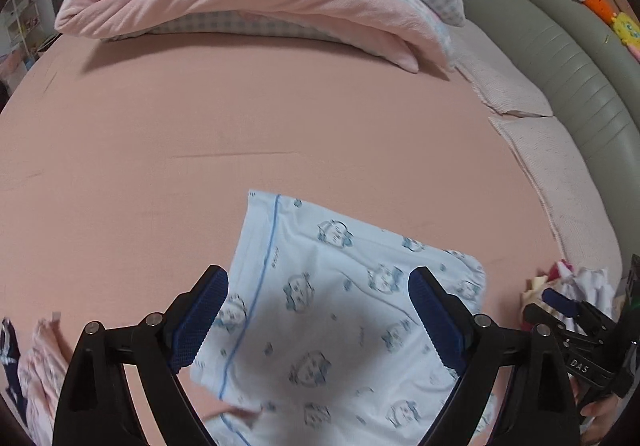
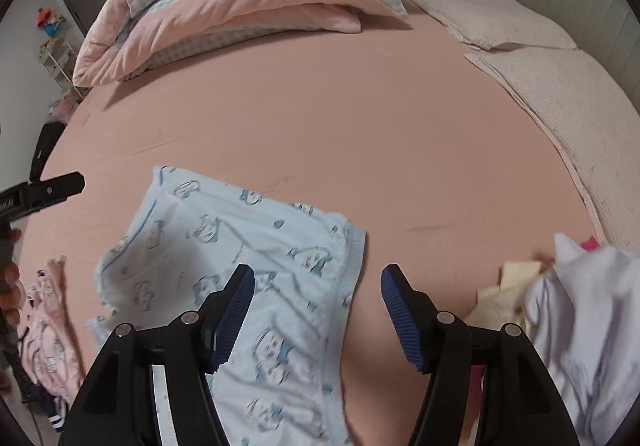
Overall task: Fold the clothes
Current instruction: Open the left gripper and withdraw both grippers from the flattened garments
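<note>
Pale-blue printed garment (image 1: 344,310) lies folded below your left hand-held gripper (image 1: 318,320), jaws apart and empty; the right hand-held gripper (image 2: 318,320) likewise; unfolded clothes (image 2: 576,310) beside it remain.

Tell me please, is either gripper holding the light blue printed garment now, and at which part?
Nothing is held. The left gripper and right gripper are both open above the light blue garment, which lies loose on the pink bed sheet.
</note>
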### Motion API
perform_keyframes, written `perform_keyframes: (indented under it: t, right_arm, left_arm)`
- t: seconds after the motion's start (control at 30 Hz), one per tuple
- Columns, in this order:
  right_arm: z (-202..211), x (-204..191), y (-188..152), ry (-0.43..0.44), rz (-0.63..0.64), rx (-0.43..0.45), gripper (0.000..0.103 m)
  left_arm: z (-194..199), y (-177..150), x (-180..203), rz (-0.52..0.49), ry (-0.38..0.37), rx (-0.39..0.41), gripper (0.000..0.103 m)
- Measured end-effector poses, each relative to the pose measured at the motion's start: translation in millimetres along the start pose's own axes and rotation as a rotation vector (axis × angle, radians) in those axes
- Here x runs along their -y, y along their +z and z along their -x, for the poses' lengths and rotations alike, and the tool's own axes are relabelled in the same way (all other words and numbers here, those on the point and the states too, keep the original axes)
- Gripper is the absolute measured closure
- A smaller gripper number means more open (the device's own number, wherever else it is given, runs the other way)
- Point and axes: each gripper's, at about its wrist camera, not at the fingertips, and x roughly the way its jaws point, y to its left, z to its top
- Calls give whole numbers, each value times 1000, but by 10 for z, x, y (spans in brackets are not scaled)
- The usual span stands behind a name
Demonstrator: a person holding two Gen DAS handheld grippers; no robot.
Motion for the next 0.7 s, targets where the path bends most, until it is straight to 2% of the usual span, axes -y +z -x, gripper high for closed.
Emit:
perform_keyframes:
  t: [0.17,0.43,0.7]
  right_arm:
    - [261,-65,-102,-2,7,-1,37]
    - [545,-115,-346,22,38,-2,37]
    - [783,-123,-610,47,84,0,37]
  left_arm:
    - [152,-66,102,-10,31,20,11]
    - [468,-430,327,-40,82,57,11]
    - [765,-845,348,-33,131,73,11]
